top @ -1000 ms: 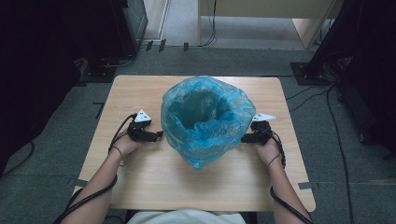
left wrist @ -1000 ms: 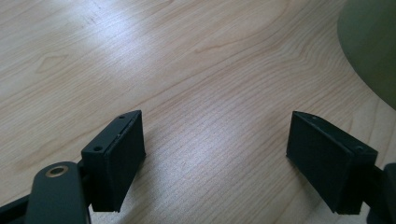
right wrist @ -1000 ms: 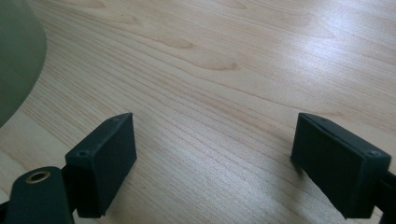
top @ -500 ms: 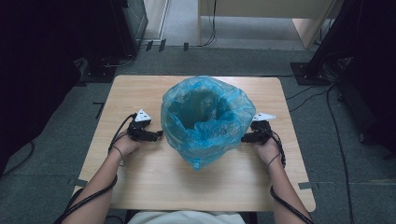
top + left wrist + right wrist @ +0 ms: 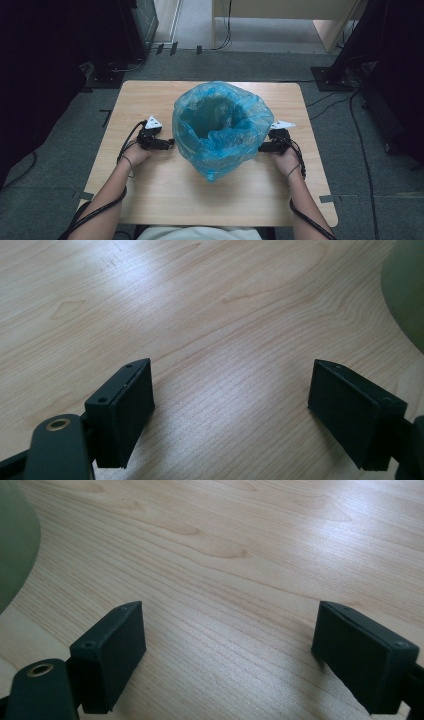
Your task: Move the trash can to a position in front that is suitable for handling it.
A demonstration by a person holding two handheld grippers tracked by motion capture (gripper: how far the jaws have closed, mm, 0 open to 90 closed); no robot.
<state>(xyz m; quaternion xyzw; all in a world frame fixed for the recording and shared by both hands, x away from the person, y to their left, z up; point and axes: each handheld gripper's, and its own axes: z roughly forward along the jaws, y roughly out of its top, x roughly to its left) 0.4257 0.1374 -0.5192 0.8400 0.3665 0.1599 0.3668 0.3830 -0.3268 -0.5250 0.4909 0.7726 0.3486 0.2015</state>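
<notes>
From the high view, a bin lined with a blue bag (image 5: pixel 222 127) stands mid-counter (image 5: pixel 150 195), flanked by the left hand-held gripper (image 5: pixel 169 144) and right hand-held gripper (image 5: pixel 261 148), seemingly poised to work the liner. The left gripper view shows spread, empty jaws over bare wood, the bin's wall (image 5: pixel 407 295) at the edge. The right gripper view shows the same.

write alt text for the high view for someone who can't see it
A bin lined with a blue plastic bag stands mid-way on a wooden table. A person's left gripper and right gripper flank it, resting low by the tabletop.
</notes>
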